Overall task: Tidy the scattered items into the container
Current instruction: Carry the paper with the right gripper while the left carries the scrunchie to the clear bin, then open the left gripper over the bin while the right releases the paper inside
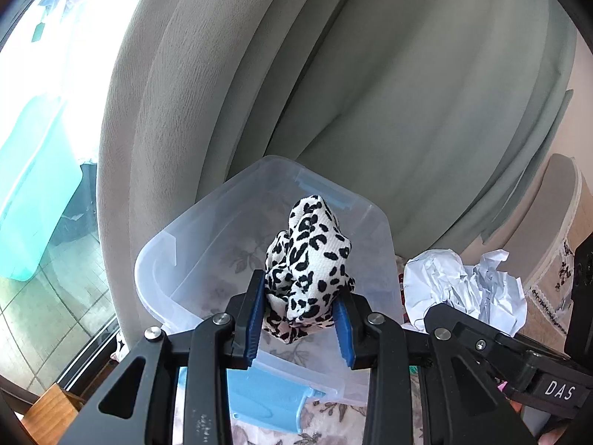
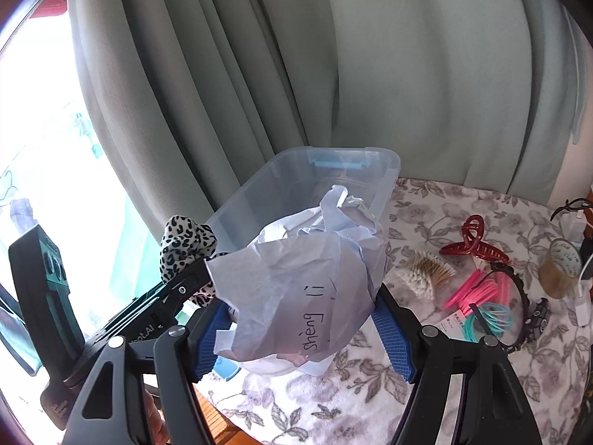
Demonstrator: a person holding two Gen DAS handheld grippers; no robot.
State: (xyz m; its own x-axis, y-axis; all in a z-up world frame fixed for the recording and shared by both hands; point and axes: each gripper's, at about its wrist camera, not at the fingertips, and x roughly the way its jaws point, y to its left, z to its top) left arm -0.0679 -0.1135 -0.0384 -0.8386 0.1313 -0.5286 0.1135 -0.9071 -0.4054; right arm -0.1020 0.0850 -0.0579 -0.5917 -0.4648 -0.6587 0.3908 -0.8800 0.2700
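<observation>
My left gripper (image 1: 301, 309) is shut on a black-and-white leopard-print scrunchie (image 1: 309, 267) and holds it above the clear plastic container (image 1: 178, 259). My right gripper (image 2: 304, 328) is shut on a crumpled white paper ball (image 2: 304, 282) with handwriting, just in front of and above the container's (image 2: 255, 200) near rim. The paper (image 1: 463, 289) and right gripper arm show at the right of the left wrist view. The scrunchie (image 2: 185, 244) and left gripper show at the left of the right wrist view. The container looks empty inside.
On the floral tablecloth (image 2: 426, 215) to the right lie a red hair claw (image 2: 474, 243), cotton swabs (image 2: 426, 272), pink and teal hair ties (image 2: 478, 298), a black headband (image 2: 519, 289) and a tape roll (image 2: 559, 267). Grey curtains (image 2: 333, 74) hang behind. A blue lid (image 1: 267, 396) lies under the container.
</observation>
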